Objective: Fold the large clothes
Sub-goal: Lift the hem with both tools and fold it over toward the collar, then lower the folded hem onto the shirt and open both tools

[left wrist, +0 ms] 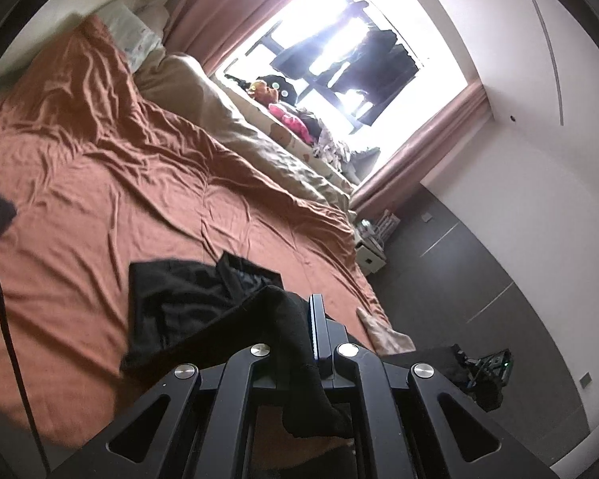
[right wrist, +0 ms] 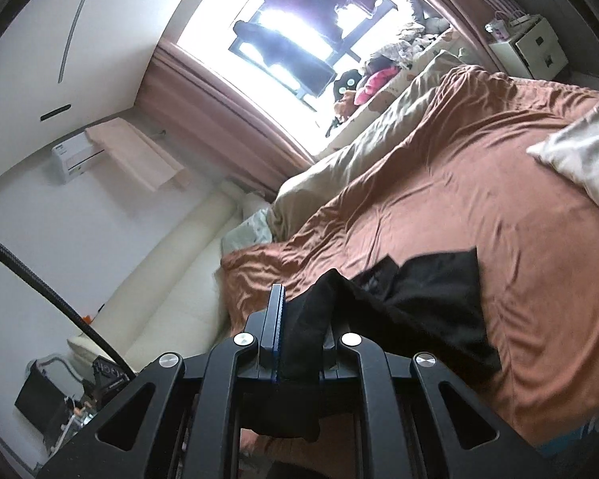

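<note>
A black garment (left wrist: 179, 303) hangs above the rust-brown bed sheet (left wrist: 100, 167), held up at two points. My left gripper (left wrist: 305, 331) is shut on one bunched edge of it; cloth runs between the fingers and droops back under the gripper. The right wrist view shows my right gripper (right wrist: 299, 327) shut on another bunch of the same black garment (right wrist: 427, 295), whose loose part spreads to the right over the sheet (right wrist: 479, 167). In each view only one blue-edged finger (left wrist: 315, 319) (right wrist: 275, 319) shows plainly; cloth covers the other.
A beige duvet (left wrist: 235, 119) lies along the window side of the bed, with toys and clothes on the sill (left wrist: 287, 115). A pale pillow (right wrist: 583, 155) sits at the bed's right. A white bedside cabinet (left wrist: 369, 257) stands past the bed. A black cable (right wrist: 48, 291) crosses the left.
</note>
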`<state>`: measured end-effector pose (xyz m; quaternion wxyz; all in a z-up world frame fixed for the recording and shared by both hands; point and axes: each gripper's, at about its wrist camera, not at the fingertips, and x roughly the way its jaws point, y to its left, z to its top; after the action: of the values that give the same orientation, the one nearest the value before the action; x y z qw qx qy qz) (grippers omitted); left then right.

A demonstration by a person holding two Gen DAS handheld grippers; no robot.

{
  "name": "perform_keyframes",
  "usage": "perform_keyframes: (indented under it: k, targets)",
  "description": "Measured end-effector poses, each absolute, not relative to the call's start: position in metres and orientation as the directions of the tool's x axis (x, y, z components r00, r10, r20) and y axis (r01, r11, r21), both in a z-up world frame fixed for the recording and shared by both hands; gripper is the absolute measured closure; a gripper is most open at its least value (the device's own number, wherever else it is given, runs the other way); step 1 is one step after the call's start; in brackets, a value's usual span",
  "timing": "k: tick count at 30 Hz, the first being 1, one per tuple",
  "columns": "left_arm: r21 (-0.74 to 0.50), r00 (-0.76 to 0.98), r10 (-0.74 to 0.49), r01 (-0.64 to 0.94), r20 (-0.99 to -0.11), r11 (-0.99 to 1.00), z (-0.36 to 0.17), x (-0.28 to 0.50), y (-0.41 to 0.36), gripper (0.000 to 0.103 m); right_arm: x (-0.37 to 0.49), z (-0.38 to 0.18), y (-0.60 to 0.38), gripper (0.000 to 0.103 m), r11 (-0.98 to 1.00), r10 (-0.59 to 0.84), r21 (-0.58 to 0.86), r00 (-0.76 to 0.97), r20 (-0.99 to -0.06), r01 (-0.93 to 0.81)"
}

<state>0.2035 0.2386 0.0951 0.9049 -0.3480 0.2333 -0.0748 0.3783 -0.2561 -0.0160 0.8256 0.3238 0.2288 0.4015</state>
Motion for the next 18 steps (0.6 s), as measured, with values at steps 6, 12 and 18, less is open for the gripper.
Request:
perform_keyframes:
  k: [6, 12, 18]
  targets:
    - [-0.641, 0.871, -0.278, -0.054, -0.405, 0.766, 0.086, 0.262, 0.252, 0.098, 0.427, -0.011, -0.22, 0.094, 0.518, 0.788, 0.708, 0.59, -0.177, -0.48]
    - [-0.642, 0.847, -0.268, -0.107, -0.458, 0.759, 0.053, 0.315, 0.272, 0.098, 0.468, -0.009, -0.192, 0.094, 0.56, 0.767, 0.709, 0.591, -0.249, -0.428]
    - [-0.664, 0.807, -0.286, -0.168, -0.517, 0.728, 0.007, 0.367, 0.293, 0.098, 0.512, -0.024, -0.163, 0.094, 0.593, 0.745, 0.718, 0.587, -0.317, -0.364]
